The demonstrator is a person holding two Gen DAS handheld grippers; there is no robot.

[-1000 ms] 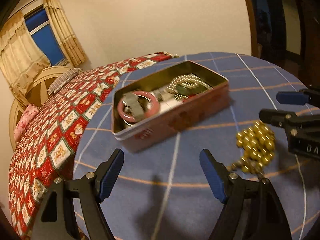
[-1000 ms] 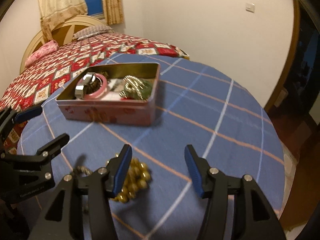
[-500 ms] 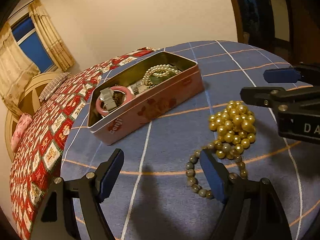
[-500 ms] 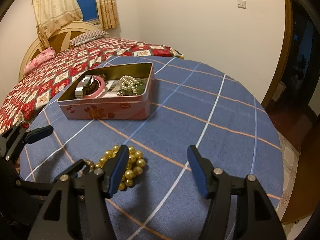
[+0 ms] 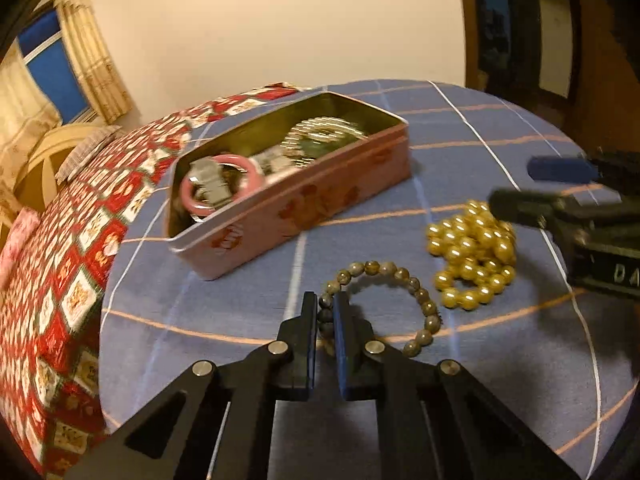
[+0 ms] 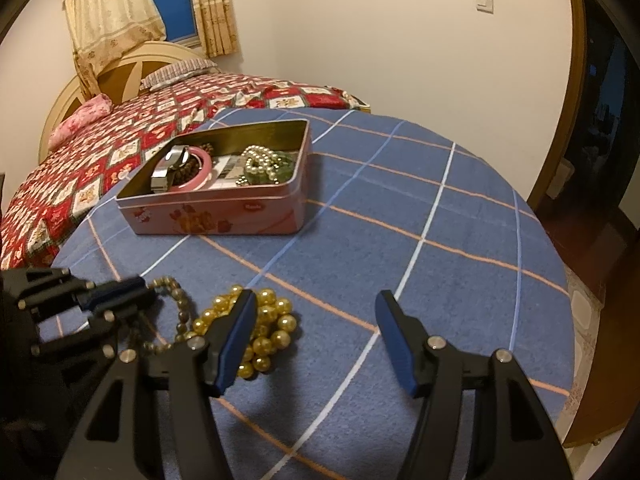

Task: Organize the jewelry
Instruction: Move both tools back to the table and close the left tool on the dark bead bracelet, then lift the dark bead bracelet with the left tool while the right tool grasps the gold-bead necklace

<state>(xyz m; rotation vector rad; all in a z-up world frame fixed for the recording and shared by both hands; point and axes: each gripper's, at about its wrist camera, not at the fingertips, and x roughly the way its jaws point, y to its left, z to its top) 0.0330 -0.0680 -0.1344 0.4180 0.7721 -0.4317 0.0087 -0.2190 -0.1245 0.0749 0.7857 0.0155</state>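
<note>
Jaws of the left gripper point(image 5: 325, 308) have just closed, pinching the near side of the grey-brown bead bracelet point(image 5: 404, 296), which lies in a loop on the blue checked desk point(image 6: 460, 240). Just beside the bracelet sits a heap of golden pearls point(image 5: 472, 252), apart from the pads. Right gripper point(image 6: 316, 332) hangs spread over the desk with nothing between its pads, its left finger point(image 6: 234, 340) above the golden heap. Farther back stands the open pink tin point(image 6: 216, 216), holding a pink bangle point(image 6: 198, 174), a metal watch point(image 6: 170, 170) and a white pearl strand point(image 6: 260, 160). Beyond the desk is a bed with a red patterned quilt point(image 6: 120, 140)
</note>
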